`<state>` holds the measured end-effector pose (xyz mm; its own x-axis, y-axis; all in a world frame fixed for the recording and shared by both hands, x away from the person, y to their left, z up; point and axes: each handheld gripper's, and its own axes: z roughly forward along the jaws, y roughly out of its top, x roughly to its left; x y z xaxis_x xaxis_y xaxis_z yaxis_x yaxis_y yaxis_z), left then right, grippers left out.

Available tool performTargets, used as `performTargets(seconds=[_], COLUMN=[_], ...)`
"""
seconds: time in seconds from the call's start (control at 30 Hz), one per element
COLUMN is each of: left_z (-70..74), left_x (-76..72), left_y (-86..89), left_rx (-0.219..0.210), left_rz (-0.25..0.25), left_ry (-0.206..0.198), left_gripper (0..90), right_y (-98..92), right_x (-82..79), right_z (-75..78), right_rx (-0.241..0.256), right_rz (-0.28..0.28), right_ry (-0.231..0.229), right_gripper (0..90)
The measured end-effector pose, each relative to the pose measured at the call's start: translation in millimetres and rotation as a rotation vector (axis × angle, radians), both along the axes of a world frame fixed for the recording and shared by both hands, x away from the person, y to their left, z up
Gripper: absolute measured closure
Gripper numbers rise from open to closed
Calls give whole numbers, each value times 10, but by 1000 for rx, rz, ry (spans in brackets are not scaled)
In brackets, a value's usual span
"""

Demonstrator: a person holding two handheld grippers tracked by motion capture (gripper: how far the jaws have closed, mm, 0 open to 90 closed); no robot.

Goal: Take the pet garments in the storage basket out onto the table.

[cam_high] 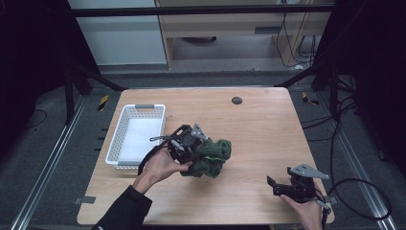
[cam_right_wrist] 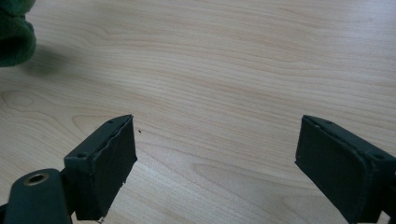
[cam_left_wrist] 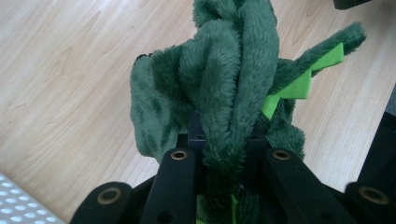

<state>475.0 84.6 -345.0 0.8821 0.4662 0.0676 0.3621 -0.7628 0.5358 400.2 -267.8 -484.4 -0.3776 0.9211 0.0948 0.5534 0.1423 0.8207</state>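
A dark green plush toy (cam_high: 213, 157) with bright green felt spikes (cam_left_wrist: 299, 86) lies bunched near the middle of the wooden table (cam_high: 258, 124). My left gripper (cam_high: 191, 143) is shut on a thick fold of the plush toy (cam_left_wrist: 229, 93), whose fur is squeezed between the two black jaws. My right gripper (cam_high: 280, 187) sits low at the table's front right, jaws wide apart over bare wood, open with nothing between its pads (cam_right_wrist: 109, 163). An edge of the plush toy (cam_right_wrist: 14, 32) shows at the far upper left of the right gripper view.
A white perforated basket (cam_high: 119, 129) stands at the table's left, just beside my left hand; its corner (cam_left_wrist: 18, 207) shows low in the left gripper view. A small dark round disc (cam_high: 236, 100) sits near the table's far edge. Cables trail off the right side.
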Motion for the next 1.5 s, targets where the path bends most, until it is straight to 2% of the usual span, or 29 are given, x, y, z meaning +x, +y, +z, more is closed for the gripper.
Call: performTargets(seconds=[0.2,0.8,1.0,1.27,1.5], left_z=[-84,-338,-440,-486,-509], left_x=[-5,-13,-5,-12,-19], left_y=[-43,-160,-170,-165,-139], left_rx=[-4,24,41,36,33], left_rz=[-9,-48,-54,-50,-42], left_ry=[8,27,40,52,40], left_gripper=[791,745,688,614,514], right_y=[3,1,2,3,-3], right_x=[1,2,0,-2,-3], right_z=[0,-5,-4,-3,-2], right_rx=[-1,-5,-3,-7,-11], right_rz=[1,3,2,-1,-7], right_ry=[-1,-2,1,2,-4], right_gripper=[121,121,121,123,123])
